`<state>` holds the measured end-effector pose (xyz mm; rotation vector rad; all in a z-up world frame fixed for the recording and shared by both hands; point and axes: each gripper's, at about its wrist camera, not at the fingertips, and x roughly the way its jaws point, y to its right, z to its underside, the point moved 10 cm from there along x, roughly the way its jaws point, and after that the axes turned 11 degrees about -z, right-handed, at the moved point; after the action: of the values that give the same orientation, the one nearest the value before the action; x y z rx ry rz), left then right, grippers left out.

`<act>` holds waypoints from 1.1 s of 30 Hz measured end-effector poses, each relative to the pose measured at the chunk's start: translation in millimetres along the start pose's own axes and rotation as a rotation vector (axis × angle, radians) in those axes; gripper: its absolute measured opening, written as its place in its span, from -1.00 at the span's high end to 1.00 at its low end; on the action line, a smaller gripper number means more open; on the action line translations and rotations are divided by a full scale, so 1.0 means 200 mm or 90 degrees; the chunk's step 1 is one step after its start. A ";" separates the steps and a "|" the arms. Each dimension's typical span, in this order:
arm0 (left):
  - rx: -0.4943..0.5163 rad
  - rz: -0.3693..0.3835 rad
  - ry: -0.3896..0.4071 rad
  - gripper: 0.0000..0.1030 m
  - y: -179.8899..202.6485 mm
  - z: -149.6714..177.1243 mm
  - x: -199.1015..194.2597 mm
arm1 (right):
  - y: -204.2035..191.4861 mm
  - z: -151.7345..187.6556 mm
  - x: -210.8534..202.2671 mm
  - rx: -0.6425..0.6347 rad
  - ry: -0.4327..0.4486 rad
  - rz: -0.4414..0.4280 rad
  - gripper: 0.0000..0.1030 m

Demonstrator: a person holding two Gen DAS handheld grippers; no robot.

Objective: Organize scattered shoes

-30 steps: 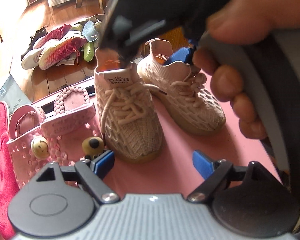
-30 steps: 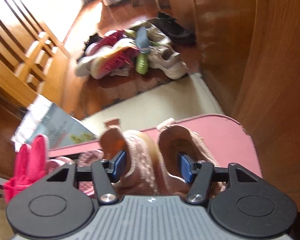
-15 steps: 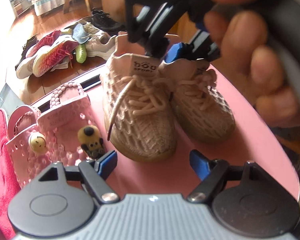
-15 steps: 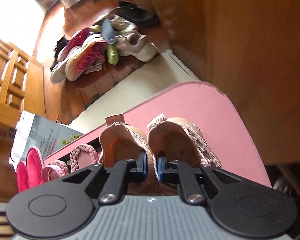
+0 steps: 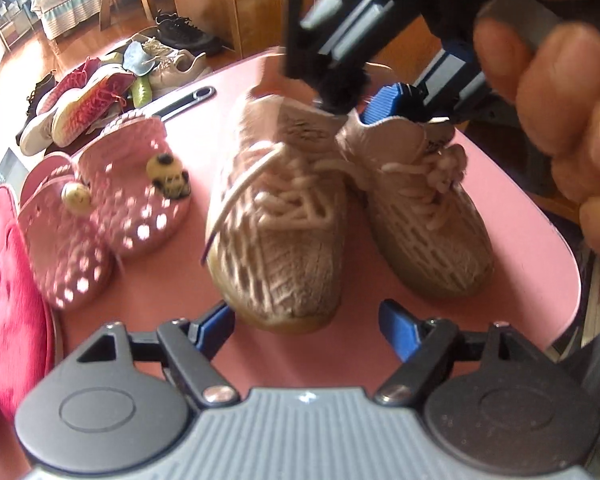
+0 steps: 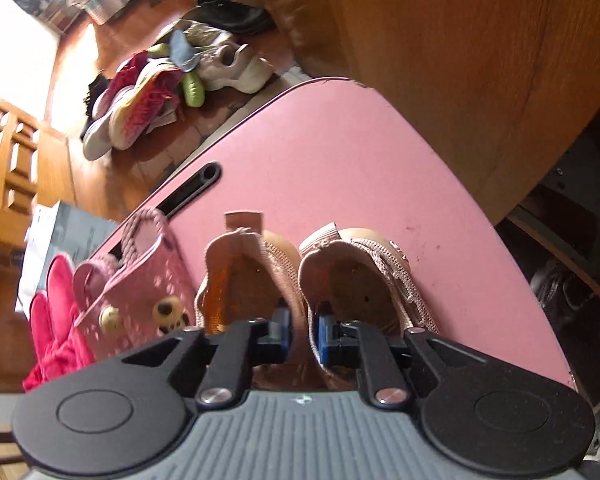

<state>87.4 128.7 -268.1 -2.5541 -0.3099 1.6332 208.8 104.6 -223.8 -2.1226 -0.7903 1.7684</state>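
Observation:
Two beige knit sneakers [image 5: 284, 224] [image 5: 424, 208] stand side by side on the pink table [image 5: 148, 312], toes toward my left gripper. My right gripper [image 6: 303, 326] is shut on their inner collars, pinching both sneakers [image 6: 256, 276] [image 6: 360, 272] together from above; it also shows in the left wrist view [image 5: 352, 96]. My left gripper [image 5: 306, 330] is open and empty just in front of the sneakers' toes. A pair of pink perforated clogs [image 5: 100, 208] with yellow charms sits left of the sneakers.
A red plush slipper [image 5: 8, 288] lies at the table's left edge. A pile of scattered shoes [image 5: 100, 100] lies on the wooden floor beyond the table. A wooden cabinet [image 6: 460, 60] stands close on the right. The table's right edge [image 5: 572, 280] is near.
My right gripper has closed on the two sneakers' collars, drawn them together and shifted them on the table. My left gripper has stayed open and moved in closer to the toes.

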 end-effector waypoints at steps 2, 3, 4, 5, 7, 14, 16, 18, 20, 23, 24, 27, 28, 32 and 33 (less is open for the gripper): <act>-0.001 -0.003 0.003 -0.53 0.00 0.01 -0.01 | -0.02 0.04 -0.02 -0.028 -0.003 -0.002 0.22; -0.001 -0.005 0.004 -0.53 0.00 0.01 -0.02 | -0.03 0.06 -0.03 -0.042 -0.004 -0.003 0.18; -0.002 -0.007 0.005 -0.53 -0.01 0.01 -0.02 | -0.05 0.04 -0.05 -0.049 -0.007 -0.013 0.13; -0.005 -0.008 0.006 -0.53 -0.01 0.01 -0.02 | -0.07 0.03 -0.08 -0.056 -0.010 -0.024 0.11; -0.025 -0.007 0.010 -0.53 -0.03 0.00 -0.05 | -0.07 0.02 -0.15 -0.062 -0.021 -0.056 0.03; -0.056 0.010 0.075 -0.61 -0.03 -0.08 -0.18 | 0.03 -0.01 -0.36 -0.241 -0.004 -0.007 0.03; -0.045 0.019 0.076 -0.63 0.00 -0.10 -0.18 | 0.06 0.01 -0.35 -0.255 -0.021 -0.008 0.02; -0.024 0.013 0.078 -0.63 0.04 -0.10 -0.17 | 0.09 0.03 -0.34 -0.269 -0.037 -0.009 0.03; 0.002 -0.002 0.077 -0.65 0.07 -0.11 -0.14 | 0.13 0.05 -0.32 -0.282 -0.053 -0.009 0.03; 0.016 -0.018 0.080 -0.78 0.10 -0.11 -0.13 | 0.16 0.06 -0.27 -0.310 -0.064 0.002 0.02; 0.019 -0.021 0.082 -0.82 0.11 -0.11 -0.12 | 0.17 0.06 -0.27 -0.306 -0.067 -0.006 0.02; 0.027 -0.024 0.086 -0.84 0.11 -0.13 -0.08 | 0.18 0.05 -0.25 -0.296 -0.076 -0.031 0.02; 0.027 -0.022 0.087 -0.83 0.11 -0.13 -0.08 | 0.19 0.05 -0.25 -0.290 -0.076 -0.033 0.03; 0.033 -0.021 0.093 -0.76 0.10 -0.13 -0.08 | 0.17 -0.07 -0.42 -0.291 0.012 -0.067 0.03; 0.032 -0.020 0.095 -0.75 0.10 -0.13 -0.08 | 0.17 -0.07 -0.43 -0.333 0.016 -0.047 0.03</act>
<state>106.6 106.7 -247.7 -2.6016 -0.2897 1.4111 221.7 30.7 -166.9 -2.3737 -1.4326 1.6205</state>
